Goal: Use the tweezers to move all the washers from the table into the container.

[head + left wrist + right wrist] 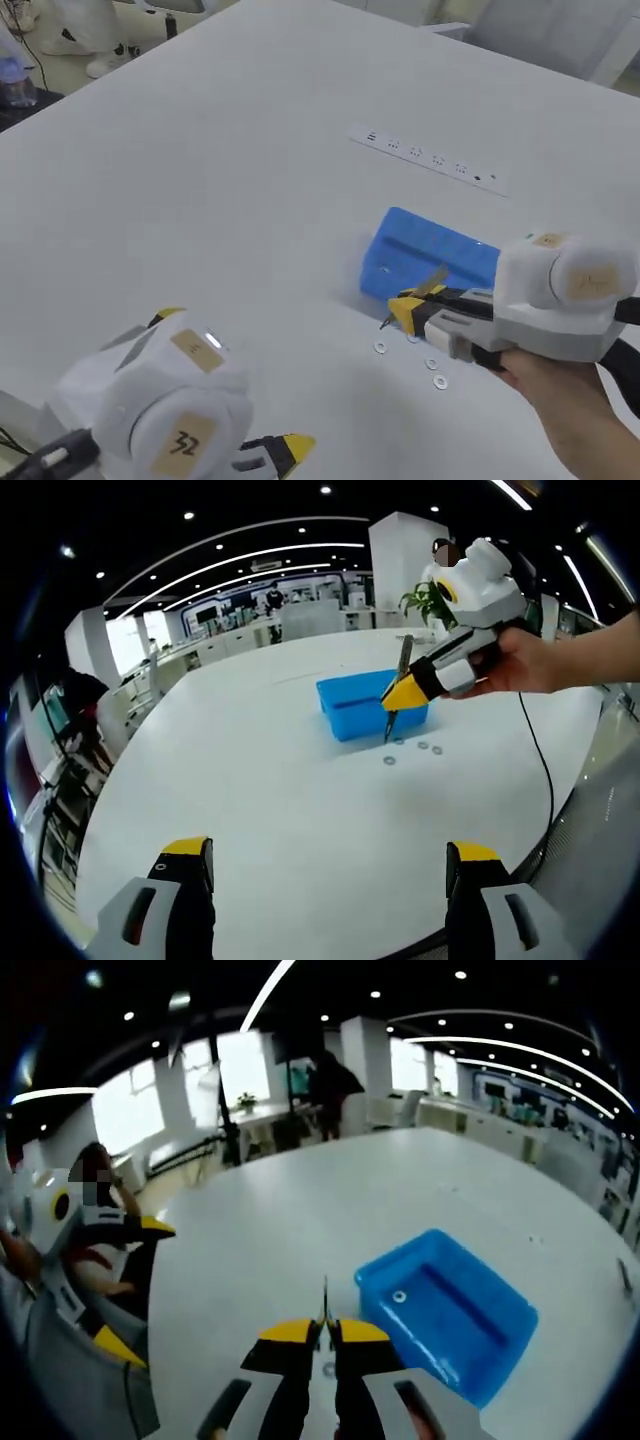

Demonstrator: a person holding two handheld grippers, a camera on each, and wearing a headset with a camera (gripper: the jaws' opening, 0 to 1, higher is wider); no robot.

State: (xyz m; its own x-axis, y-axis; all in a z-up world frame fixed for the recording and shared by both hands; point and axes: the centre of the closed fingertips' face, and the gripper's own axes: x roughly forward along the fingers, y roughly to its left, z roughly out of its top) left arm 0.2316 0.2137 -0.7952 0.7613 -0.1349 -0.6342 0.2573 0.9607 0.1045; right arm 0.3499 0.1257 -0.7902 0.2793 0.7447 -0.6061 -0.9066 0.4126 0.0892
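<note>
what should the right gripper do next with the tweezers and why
Probably lower the tweezers held in the right gripper a little and pinch the nearest washer. The tip hangs just above that washer, other washers lie on the table beside it, and the blue container, with one washer inside, sits right behind.

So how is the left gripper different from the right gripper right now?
The left gripper is open wide and empty; the right gripper is shut on the tweezers. The left gripper hangs back from the work; the right gripper is beside the blue container, by the washers. Both have yellow tips and white bodies.
</note>
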